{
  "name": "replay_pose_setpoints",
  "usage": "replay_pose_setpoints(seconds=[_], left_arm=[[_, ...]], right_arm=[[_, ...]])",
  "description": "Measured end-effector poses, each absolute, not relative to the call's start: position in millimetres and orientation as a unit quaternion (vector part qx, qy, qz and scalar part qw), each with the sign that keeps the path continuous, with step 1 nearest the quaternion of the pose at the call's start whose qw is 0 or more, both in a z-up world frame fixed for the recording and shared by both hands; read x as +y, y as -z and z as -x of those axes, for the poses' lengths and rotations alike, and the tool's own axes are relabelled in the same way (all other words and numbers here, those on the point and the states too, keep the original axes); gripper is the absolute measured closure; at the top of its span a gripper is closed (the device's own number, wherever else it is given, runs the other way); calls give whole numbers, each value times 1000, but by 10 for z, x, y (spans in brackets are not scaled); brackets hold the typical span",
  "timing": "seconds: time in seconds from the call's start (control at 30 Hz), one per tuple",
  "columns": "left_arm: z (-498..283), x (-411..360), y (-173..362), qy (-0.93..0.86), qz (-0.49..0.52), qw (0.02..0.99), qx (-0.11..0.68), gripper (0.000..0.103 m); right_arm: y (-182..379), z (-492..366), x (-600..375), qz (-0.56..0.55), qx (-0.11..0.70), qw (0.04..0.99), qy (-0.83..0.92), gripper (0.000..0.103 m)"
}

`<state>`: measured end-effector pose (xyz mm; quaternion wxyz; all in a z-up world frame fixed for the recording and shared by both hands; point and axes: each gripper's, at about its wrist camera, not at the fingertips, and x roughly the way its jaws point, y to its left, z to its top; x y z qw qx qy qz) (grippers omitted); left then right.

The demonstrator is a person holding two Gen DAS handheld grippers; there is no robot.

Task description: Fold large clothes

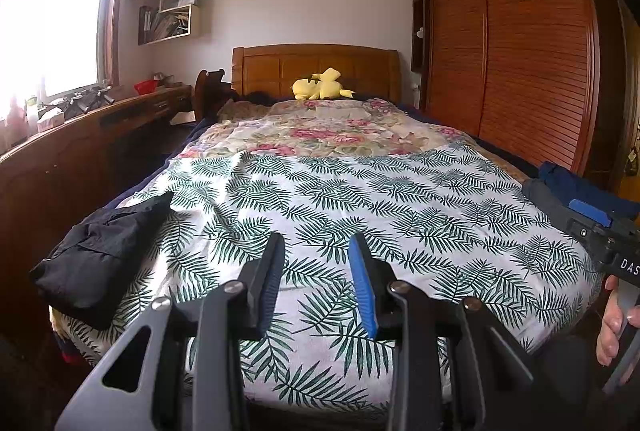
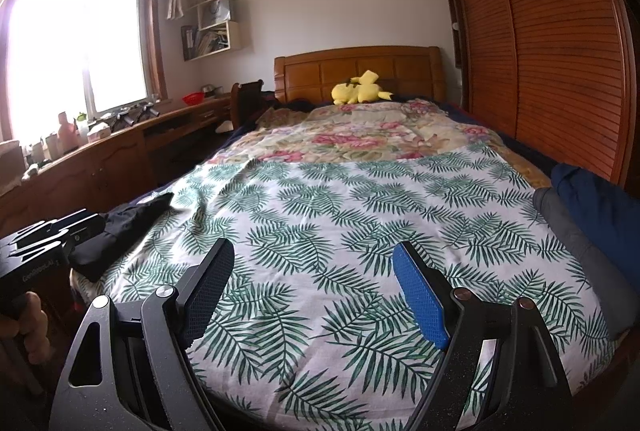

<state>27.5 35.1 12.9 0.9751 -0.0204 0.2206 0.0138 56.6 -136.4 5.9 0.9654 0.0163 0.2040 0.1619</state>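
Observation:
A folded black garment lies at the bed's near left corner; it also shows in the right wrist view. A grey garment and a dark blue one lie piled at the bed's right edge; the blue one shows in the left wrist view. My left gripper is open and empty above the leaf-print sheet. My right gripper is open wide and empty above the same sheet. Each gripper's body shows at the edge of the other's view.
A floral blanket covers the far half of the bed, with a yellow plush toy by the wooden headboard. A wooden wardrobe runs along the right. A long wooden desk with clutter stands under the window on the left.

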Motion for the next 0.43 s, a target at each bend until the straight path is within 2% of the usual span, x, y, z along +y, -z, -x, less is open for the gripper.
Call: replay_pose_setpoints(seconds=[0.43], left_arm=[[-252, 304, -175, -13, 15, 977, 214, 71]], right_arm=[[-71, -549, -1350, -16, 206, 965, -163, 20]])
